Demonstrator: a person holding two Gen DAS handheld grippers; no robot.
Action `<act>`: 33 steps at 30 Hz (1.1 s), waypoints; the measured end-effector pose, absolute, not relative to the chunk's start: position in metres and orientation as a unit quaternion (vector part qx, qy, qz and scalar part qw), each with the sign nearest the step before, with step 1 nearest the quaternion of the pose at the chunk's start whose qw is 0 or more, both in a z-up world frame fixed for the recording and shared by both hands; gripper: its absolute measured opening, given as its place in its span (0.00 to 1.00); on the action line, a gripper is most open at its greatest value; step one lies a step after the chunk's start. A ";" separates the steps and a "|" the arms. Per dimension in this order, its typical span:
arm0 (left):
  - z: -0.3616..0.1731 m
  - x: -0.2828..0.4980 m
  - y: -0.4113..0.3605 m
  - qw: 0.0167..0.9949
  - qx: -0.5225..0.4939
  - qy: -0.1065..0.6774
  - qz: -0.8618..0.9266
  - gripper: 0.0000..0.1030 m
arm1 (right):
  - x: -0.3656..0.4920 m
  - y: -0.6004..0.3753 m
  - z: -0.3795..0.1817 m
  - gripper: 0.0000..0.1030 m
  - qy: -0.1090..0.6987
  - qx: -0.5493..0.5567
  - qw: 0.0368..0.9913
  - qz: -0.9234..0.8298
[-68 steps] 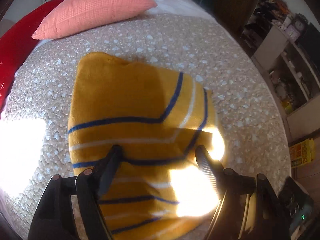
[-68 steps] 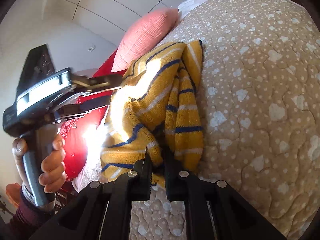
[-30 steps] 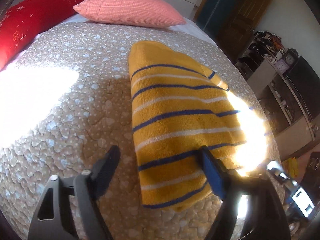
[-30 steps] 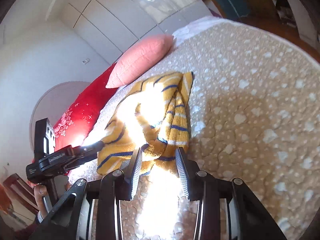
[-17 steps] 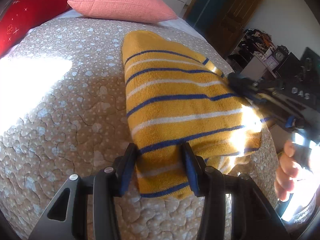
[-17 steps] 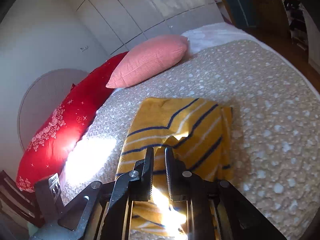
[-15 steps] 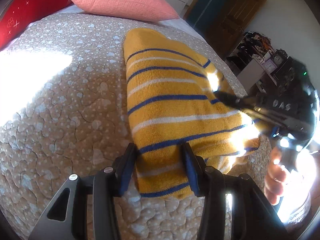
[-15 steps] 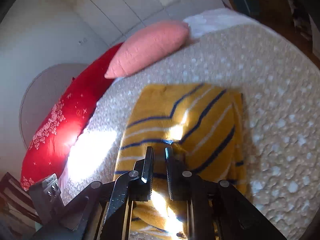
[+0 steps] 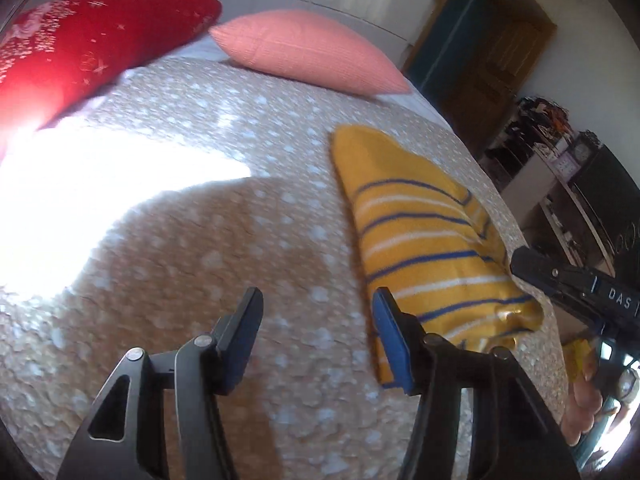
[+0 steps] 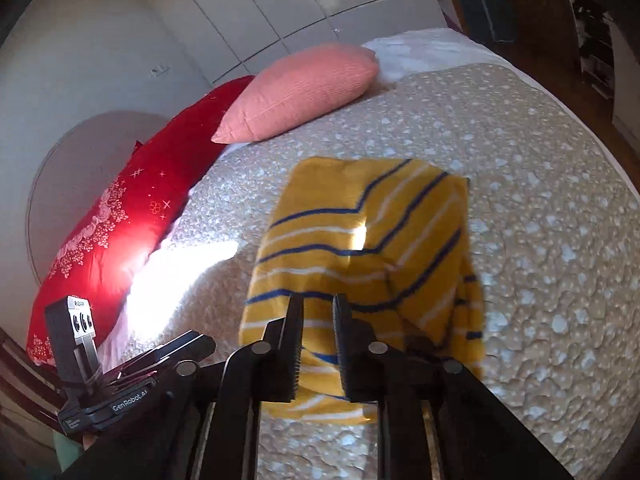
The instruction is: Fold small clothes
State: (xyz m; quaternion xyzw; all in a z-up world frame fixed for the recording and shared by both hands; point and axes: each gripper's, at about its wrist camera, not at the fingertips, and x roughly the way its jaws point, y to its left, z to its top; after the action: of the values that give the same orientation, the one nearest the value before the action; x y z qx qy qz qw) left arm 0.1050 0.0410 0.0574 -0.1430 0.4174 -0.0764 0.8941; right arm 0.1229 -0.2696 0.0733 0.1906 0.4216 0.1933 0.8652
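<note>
Our left gripper (image 9: 316,312) gapes wide, empty, beside the folded yellow blue-striped knit garment (image 9: 424,248); our right gripper (image 10: 317,312), nearly closed, hovers above it, gripping nothing.

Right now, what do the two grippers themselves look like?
Left gripper: black frame, blue pads, silver pivot bolts; its body reads "GenRobot.AI". Right gripper: black with ribbed black pads; its side reads "DAS". Bare fingers grip its handle.

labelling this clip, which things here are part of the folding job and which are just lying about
Job:
sweater, folded on the quilt
left gripper, open, beside the sweater
right gripper, nearly closed, low over the sweater's near edge; grip unclear

Lying about:
pink pillow
red pillow
quilt
shelves
</note>
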 end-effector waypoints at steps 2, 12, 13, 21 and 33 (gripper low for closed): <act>0.060 0.103 0.060 0.897 -0.149 0.413 -0.049 0.55 | 0.132 -0.249 0.056 0.25 0.437 0.202 0.854 0.198; 0.082 0.089 0.088 0.924 -0.131 0.358 -0.003 0.67 | 0.079 -0.248 0.017 0.26 0.506 0.227 0.807 0.201; 0.085 0.087 0.086 0.928 -0.125 0.350 -0.001 0.68 | 0.075 -0.249 0.025 0.27 0.496 0.223 0.815 0.201; 0.116 0.049 0.062 0.973 -0.066 0.220 0.029 0.88 | 0.060 -0.231 0.070 0.50 0.423 0.156 0.875 0.179; 0.129 0.003 0.008 0.996 0.012 0.092 0.012 1.00 | -0.008 -0.278 0.051 0.58 0.394 0.157 0.902 0.079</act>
State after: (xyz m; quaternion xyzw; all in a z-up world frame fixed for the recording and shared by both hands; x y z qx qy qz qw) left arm 0.0031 0.0080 0.1294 0.0120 0.0924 0.0115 0.9956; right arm -0.0084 -0.2784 0.0512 0.1569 0.3936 0.0793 0.9023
